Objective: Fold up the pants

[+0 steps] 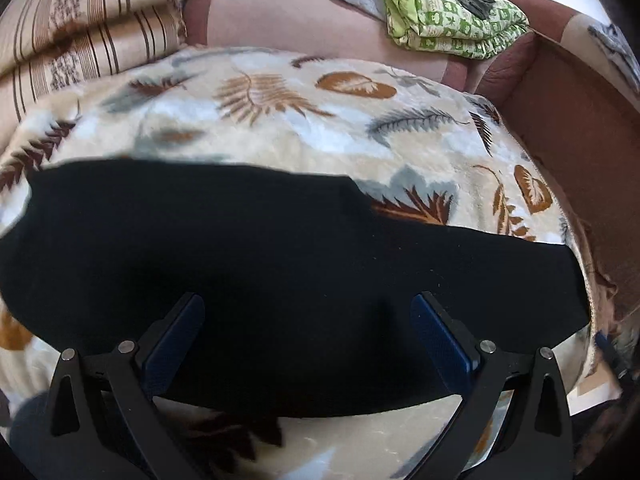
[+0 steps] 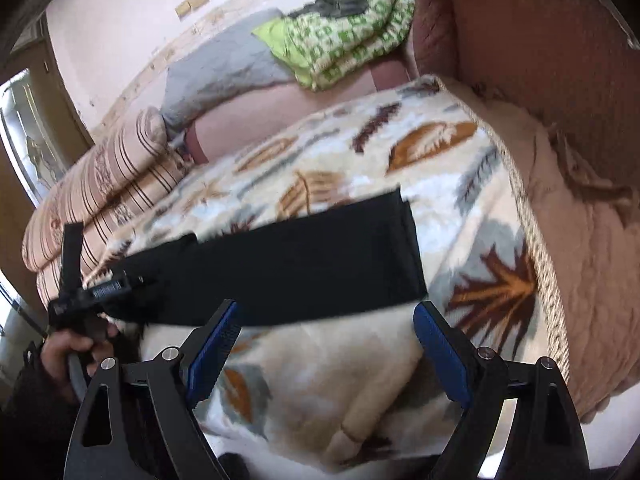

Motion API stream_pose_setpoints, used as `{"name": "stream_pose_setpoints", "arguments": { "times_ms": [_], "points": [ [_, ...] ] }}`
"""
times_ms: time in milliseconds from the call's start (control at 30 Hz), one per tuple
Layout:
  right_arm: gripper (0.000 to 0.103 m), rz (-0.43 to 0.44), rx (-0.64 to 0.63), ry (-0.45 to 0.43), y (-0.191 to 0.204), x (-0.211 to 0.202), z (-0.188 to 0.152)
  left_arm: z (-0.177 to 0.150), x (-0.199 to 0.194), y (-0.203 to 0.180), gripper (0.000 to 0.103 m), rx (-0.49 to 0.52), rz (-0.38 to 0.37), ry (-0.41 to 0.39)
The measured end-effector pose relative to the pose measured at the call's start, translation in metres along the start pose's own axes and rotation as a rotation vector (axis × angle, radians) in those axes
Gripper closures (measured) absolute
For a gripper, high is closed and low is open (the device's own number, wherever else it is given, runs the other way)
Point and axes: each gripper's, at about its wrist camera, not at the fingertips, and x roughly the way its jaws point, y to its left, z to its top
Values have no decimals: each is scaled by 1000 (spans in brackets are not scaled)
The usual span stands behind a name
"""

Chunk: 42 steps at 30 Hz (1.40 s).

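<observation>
Black pants [image 1: 260, 264] lie flat in a long band across a cream blanket with a leaf print [image 1: 280, 128]. In the right wrist view the pants [image 2: 288, 264] stretch from the left to a straight end at the right. My left gripper [image 1: 308, 308] is open and empty, its blue pads hovering over the near edge of the pants. My right gripper [image 2: 326, 316] is open and empty, just in front of the pants' near edge. The left gripper's body and the hand that holds it [image 2: 86, 296] show at the pants' left end.
A striped folded blanket [image 1: 80, 32] lies at the back left. A green patterned cloth [image 1: 452, 12] and a grey quilted piece [image 2: 216, 68] lie at the back. A brown padded sofa arm [image 2: 540, 60] rises at the right.
</observation>
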Motion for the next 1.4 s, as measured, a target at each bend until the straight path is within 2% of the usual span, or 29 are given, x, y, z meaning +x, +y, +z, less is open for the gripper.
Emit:
{"name": "stream_pose_setpoints", "arguments": {
  "times_ms": [67,200,300,400,467,600,667,733,800,900,1100,1267,1400],
  "points": [
    [14,29,24,-4,-4,4,1,0,1,-2,0,4,5,-6],
    [14,117,184,2,-26,19,6,-1,3,-1,0,-9,2,-15],
    [14,135,272,8,-39,29,7,-1,3,0,0,-17,-2,-26],
    [16,148,350,-42,-49,29,5,-1,4,-1,0,-17,2,-36],
    [16,142,386,-78,-52,29,3,-1,4,0,0,-25,-1,-47],
    [14,106,370,-114,-46,33,5,0,4,5,0,-64,-21,-65],
    [15,121,379,-131,-48,31,3,0,3,6,0,-75,-28,-71],
    [26,132,410,-140,-54,29,3,0,2,8,0,-87,-39,-71],
    [55,107,463,-129,-66,29,1,0,2,9,0,-94,-47,-70],
    [83,95,522,-114,-79,28,-4,0,3,7,0,-83,-38,-66],
    [84,111,533,-119,-83,29,-7,0,4,5,0,-69,-25,-59],
    [93,153,531,-126,-83,26,-7,1,2,10,0,-99,-57,-62],
    [94,184,460,-133,-68,19,0,2,-1,14,0,-131,-92,-67]
  ]
}}
